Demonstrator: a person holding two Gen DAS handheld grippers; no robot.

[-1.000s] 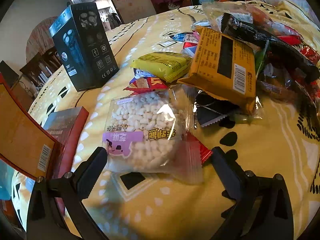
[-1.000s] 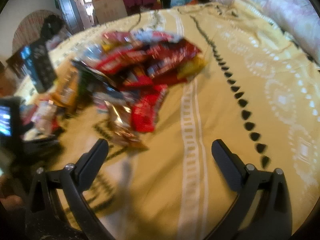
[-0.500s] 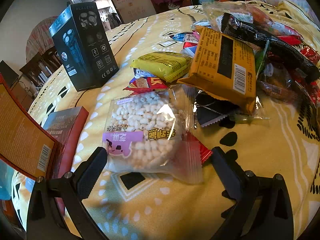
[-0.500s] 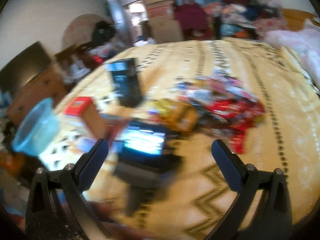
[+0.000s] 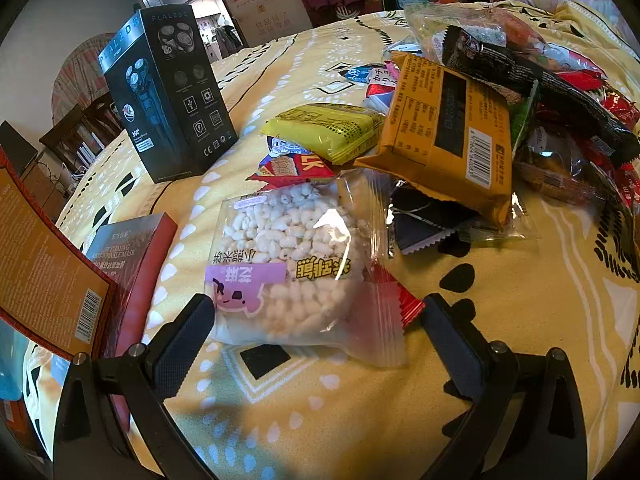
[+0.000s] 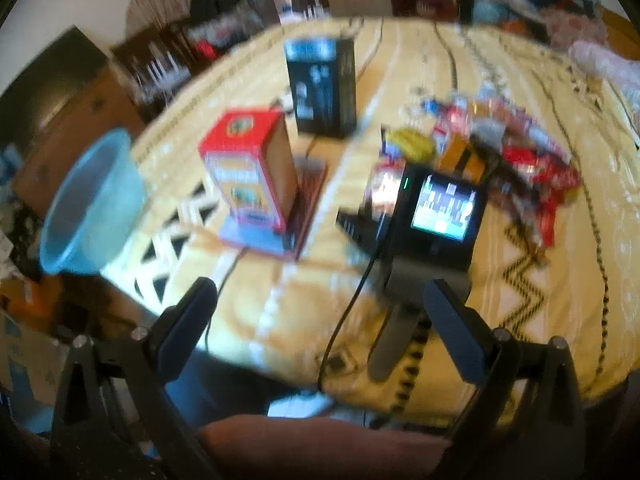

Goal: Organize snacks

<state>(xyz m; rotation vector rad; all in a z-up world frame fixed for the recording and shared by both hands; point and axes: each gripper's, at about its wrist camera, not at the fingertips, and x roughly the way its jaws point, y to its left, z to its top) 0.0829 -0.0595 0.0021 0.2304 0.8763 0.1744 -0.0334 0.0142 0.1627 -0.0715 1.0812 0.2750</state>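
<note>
Clear plastic around a puffed-rice cake [image 5: 286,268] is what sits between my left gripper [image 5: 314,340] fingers; the jaws are spread wide, one pad at each lower corner of the packet, nothing squeezed yet. That view has not shifted over the last second, so the left side has been parked, lined up on the packet and waiting.

The change is all on the right. My right gripper [image 6: 318,322], also wide open and empty, has swung away from the loose pile of red wrappers [image 6: 532,168] it faced a second ago and now looks back across the yellow bedspread [image 6: 440,80] toward the left rig's camera screen [image 6: 442,206], the red tin [image 6: 244,168] and the blue bowl [image 6: 90,204] at the edge. The view is smeared by motion.

I read the swing as scouting a drop spot, possibly the bowl. Nothing has been sorted yet: the yellow bar [image 5: 326,130] and orange pack [image 5: 448,132] lie heaped beyond the rice cake.
</note>
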